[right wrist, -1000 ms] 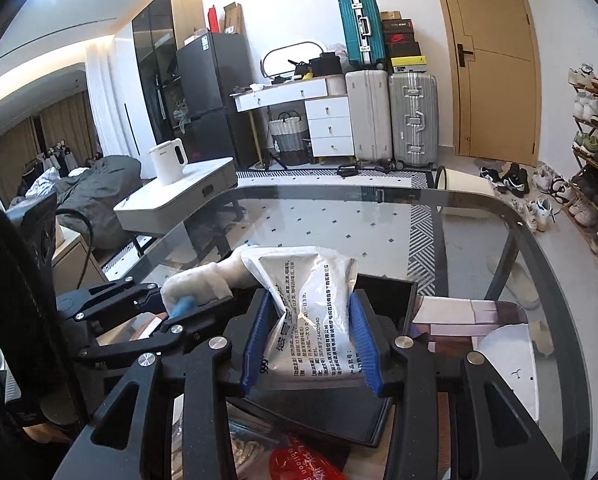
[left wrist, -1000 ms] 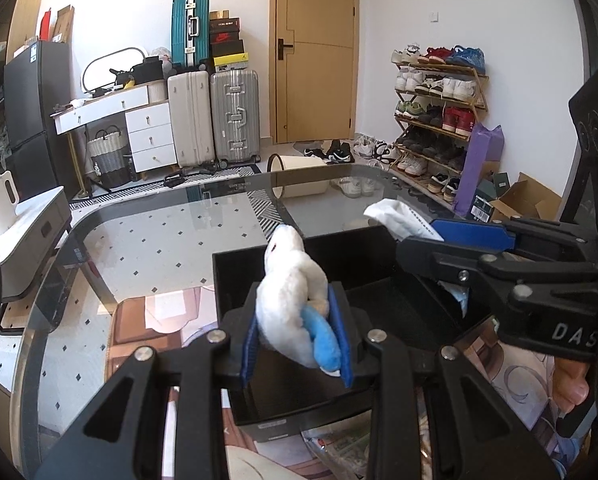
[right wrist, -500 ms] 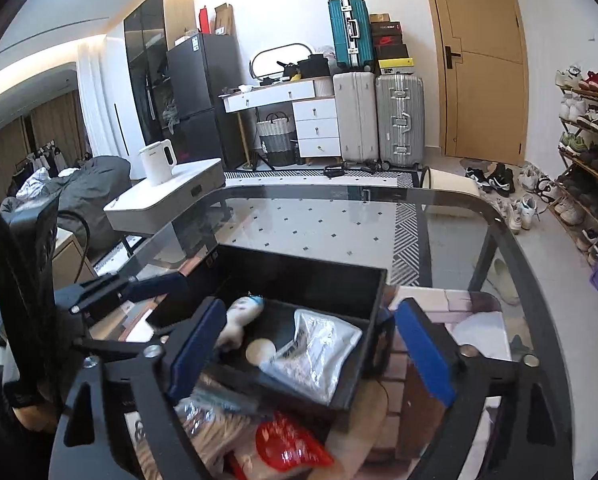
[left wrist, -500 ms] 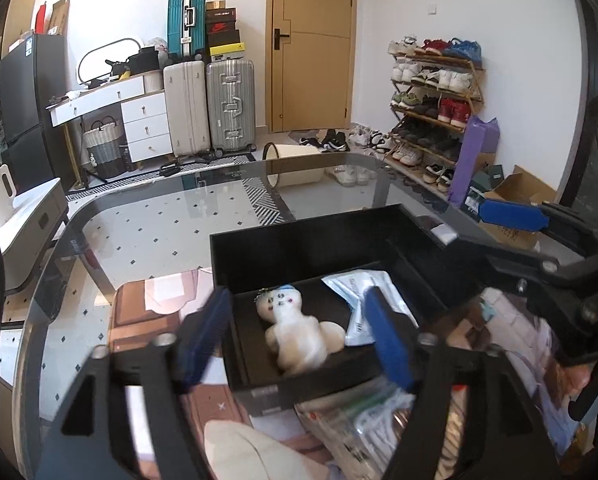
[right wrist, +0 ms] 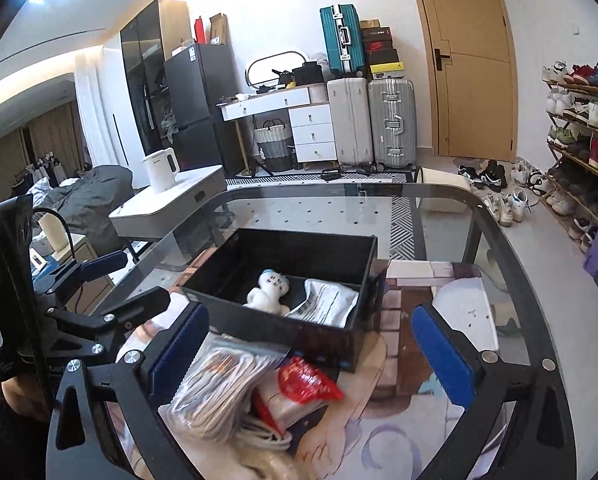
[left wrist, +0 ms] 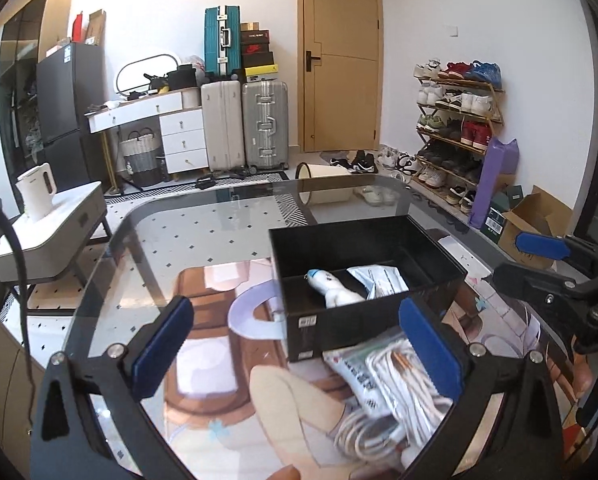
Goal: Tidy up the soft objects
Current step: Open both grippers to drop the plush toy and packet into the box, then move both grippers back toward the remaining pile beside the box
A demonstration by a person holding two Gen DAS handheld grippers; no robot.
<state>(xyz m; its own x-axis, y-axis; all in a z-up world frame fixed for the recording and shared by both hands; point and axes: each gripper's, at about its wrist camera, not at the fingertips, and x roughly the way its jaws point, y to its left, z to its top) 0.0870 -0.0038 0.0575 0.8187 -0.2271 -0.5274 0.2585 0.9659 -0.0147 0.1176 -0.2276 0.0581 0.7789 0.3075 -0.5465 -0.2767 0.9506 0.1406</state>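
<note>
Fingers (left wrist: 163, 344) of both grippers just spread, nothing between; glass table (left wrist: 203, 240), suitcases (left wrist: 265, 124), shoe rack (left wrist: 455, 120) behind

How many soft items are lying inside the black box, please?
2: a white plush toy on the left of the black box, a white plastic pouch beside it on the right; others may be hidden.

Black angular left claw (left wrist: 297, 344) and right claw (right wrist: 313, 344), each with ridged blue pads. Silver screw heads along the arms. White lettering partly visible.

Bright daylight, sharp focus, fisheye-warped edges
</note>
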